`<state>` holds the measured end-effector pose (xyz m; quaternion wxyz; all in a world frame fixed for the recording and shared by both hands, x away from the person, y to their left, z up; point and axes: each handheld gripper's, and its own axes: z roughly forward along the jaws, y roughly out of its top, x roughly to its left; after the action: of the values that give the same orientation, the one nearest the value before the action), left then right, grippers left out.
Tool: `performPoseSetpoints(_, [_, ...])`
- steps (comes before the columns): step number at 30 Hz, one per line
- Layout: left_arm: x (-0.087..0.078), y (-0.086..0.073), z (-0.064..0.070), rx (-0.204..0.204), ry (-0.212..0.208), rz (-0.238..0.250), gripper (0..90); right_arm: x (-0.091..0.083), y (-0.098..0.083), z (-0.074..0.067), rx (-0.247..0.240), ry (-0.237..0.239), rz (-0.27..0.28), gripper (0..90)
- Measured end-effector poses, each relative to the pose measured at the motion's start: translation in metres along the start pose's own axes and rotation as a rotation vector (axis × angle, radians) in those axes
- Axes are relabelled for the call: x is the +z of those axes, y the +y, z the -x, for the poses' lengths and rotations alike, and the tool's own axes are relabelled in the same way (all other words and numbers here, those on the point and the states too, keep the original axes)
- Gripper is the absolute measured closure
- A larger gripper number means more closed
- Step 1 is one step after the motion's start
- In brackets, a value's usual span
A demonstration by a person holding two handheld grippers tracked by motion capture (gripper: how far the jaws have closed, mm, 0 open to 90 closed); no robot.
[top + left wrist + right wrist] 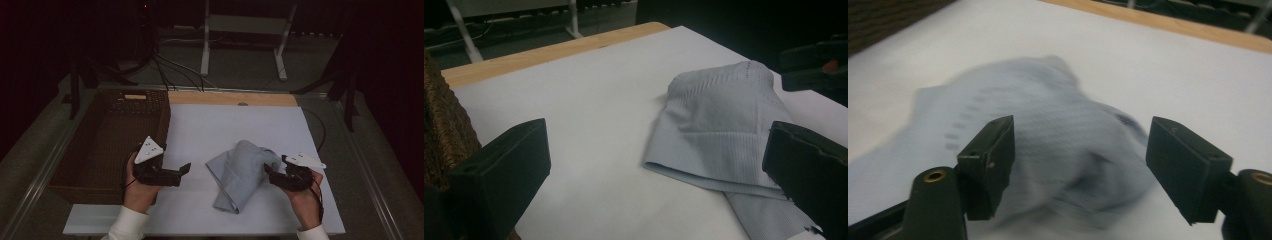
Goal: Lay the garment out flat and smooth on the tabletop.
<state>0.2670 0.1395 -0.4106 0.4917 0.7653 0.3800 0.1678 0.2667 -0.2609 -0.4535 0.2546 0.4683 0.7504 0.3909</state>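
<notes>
The grey cloth [241, 174] lay lengthways toward the person, right next to the right gripper [273, 169], jaws wide, empty; left gripper [184, 168] also wide, farther off.

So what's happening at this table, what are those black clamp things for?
A person is working with a two-jaw gripper in each hand on a pale grey cloth that lies folded over on a white table sheet. The right gripper sits right at the cloth's edge with its jaws open and nothing clamped between them. The left gripper waits beside the cloth, also open and not touching it. A dark wicker basket stands at the table's left side.
</notes>
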Motion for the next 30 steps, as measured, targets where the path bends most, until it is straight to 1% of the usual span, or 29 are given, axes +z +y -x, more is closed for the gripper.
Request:
performPoseSetpoints(6, [0.000, 0.000, 0.000, 0.001, 0.000, 0.000, 0.2, 0.000, 0.006, -0.031, -0.072, 0.086, -0.001, 25.9])
performPoseSetpoints(8, [0.000, 0.000, 0.000, 0.000, -0.001, 0.001, 0.2, 0.001, 0.007, -0.041, -0.098, 0.120, -0.013, 26.9])
performPoseSetpoints(9, [0.000, 0.000, 0.000, 0.000, -0.001, 0.000, 0.2, 0.003, 0.007, -0.046, -0.118, 0.129, -0.023, 27.8])
performPoseSetpoints(11, [0.000, 0.000, 0.000, 0.001, -0.001, 0.000, 0.2, 0.006, 0.006, -0.050, -0.138, 0.133, -0.042, 31.3])
performPoseSetpoints(12, [0.000, 0.000, 0.000, 0.002, -0.001, -0.001, 0.2, 0.008, 0.004, -0.051, -0.147, 0.128, -0.051, 34.0])
performPoseSetpoints(13, [0.000, 0.000, 0.000, 0.003, 0.000, -0.001, 0.2, 0.010, 0.003, -0.053, -0.174, 0.112, -0.063, 37.3])
performPoseSetpoints(14, [0.000, 0.000, 0.001, 0.004, 0.001, -0.002, 0.2, 0.011, 0.001, -0.053, -0.190, 0.107, -0.072, 39.9])
performPoseSetpoints(15, [0.000, 0.000, 0.001, 0.004, 0.001, -0.003, 0.2, 0.012, 0.000, -0.053, -0.188, 0.106, -0.077, 42.8])
performPoseSetpoints(16, [0.000, 0.000, 0.001, 0.004, 0.001, -0.002, 0.2, 0.013, -0.001, -0.053, -0.190, 0.103, -0.081, 48.3])
performPoseSetpoints(19, [0.000, 0.000, 0.001, 0.005, 0.001, -0.004, 0.2, 0.013, -0.003, -0.054, -0.231, 0.101, -0.094, 72.1])
performPoseSetpoints(20, [0.000, 0.000, 0.001, 0.004, 0.001, -0.004, 0.2, 0.013, -0.003, -0.054, -0.246, 0.090, -0.097, 79.7])
performPoseSetpoints(21, [0.000, 0.000, 0.001, 0.006, 0.001, -0.006, 0.2, 0.013, -0.004, -0.054, -0.254, 0.084, -0.099, 83.5])
performPoseSetpoints(23, [0.000, 0.000, 0.001, 0.006, 0.001, -0.005, 0.2, 0.012, -0.003, -0.052, -0.263, 0.059, -0.089, 88.1])
performPoseSetpoints(24, [0.000, 0.000, 0.001, 0.004, 0.001, -0.003, 0.2, 0.011, -0.003, -0.051, -0.263, 0.051, -0.087, 88.8])
performPoseSetpoints(27, [0.000, 0.000, 0.000, 0.001, -0.001, 0.000, 0.2, 0.007, -0.002, -0.042, -0.242, 0.015, -0.075, 89.7])
performPoseSetpoints(28, [0.000, 0.000, 0.000, 0.002, -0.001, -0.001, 0.2, 0.005, -0.002, -0.036, -0.230, 0.000, -0.074, 89.7])
performPoseSetpoints(29, [0.000, 0.000, 0.000, 0.002, -0.001, -0.002, 0.2, 0.005, -0.002, -0.033, -0.225, -0.005, -0.072, 89.8])
performPoseSetpoints(30, [0.000, 0.000, 0.000, 0.002, 0.000, -0.001, 0.2, 0.004, -0.002, -0.029, -0.209, -0.012, -0.075, 89.8])
